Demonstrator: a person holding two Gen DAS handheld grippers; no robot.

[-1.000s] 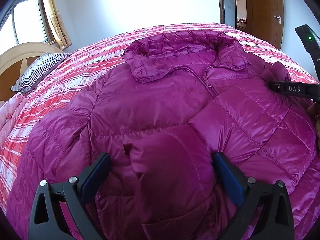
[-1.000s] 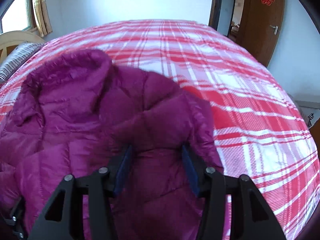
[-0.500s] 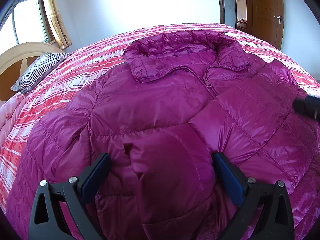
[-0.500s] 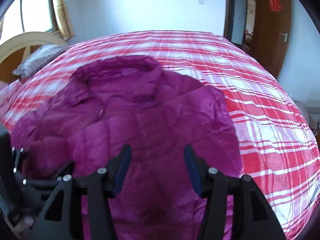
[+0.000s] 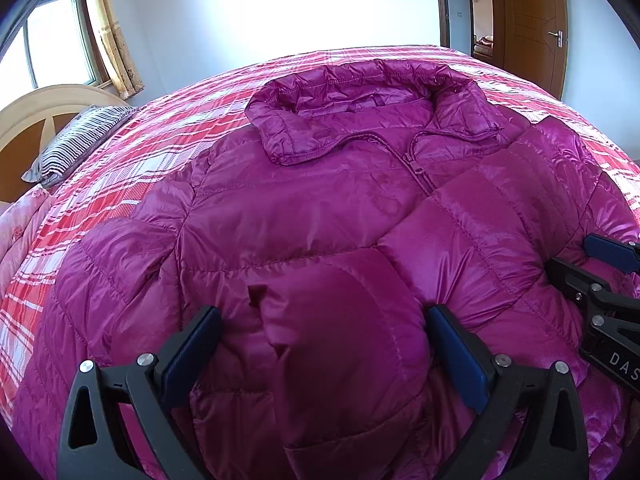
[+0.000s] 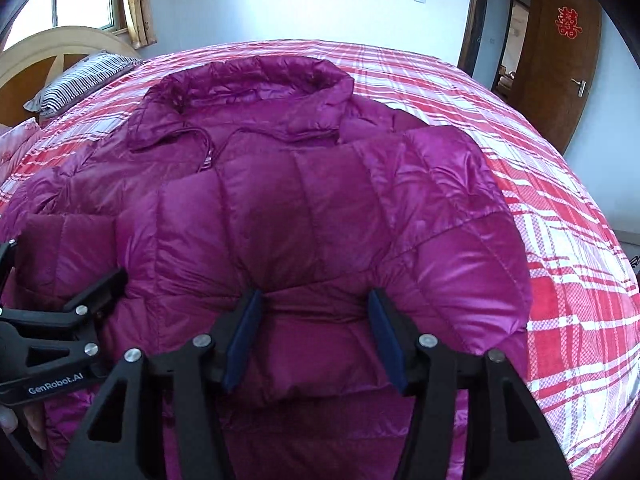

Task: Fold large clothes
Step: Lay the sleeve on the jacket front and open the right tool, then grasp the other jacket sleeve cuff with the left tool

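Jacket: a magenta quilted down jacket [image 5: 304, 216] lies front-up on the bed, collar at the far end, zipper running down the middle, hem at the near edge.
Sleeves: both are folded inward over the chest; the left sleeve [image 5: 344, 320] lies across the near middle, the right sleeve [image 6: 320, 216] crosses the front towards the zipper.
Bed: a red, pink and white plaid bedspread [image 6: 560, 248] shows around the jacket, widest on the right and far side.
Left hand-held gripper [image 5: 320, 344]: angled down over the near part of the jacket, jaws spread wide on either side of the folded left sleeve cuff; the blue pads stand apart from the fabric sides, so nothing is clamped.
Right hand-held gripper [image 6: 316, 336]: tilted down at the near right part of the jacket, jaws about half apart with a puffed ridge of the folded sleeve between the blue pads; whether the pads actually press on the fabric I cannot tell.
Grippers together: in the right wrist view the left one sits at the near left edge, side by side with the right and apart from it.
Person: fingertips [image 6: 12, 420] wrap the left gripper's handle at the near left edge.
Room: a striped pillow [image 5: 80, 140] and a curved headboard [image 5: 44, 108] lie far left; a brown door [image 6: 560, 68] stands far right.
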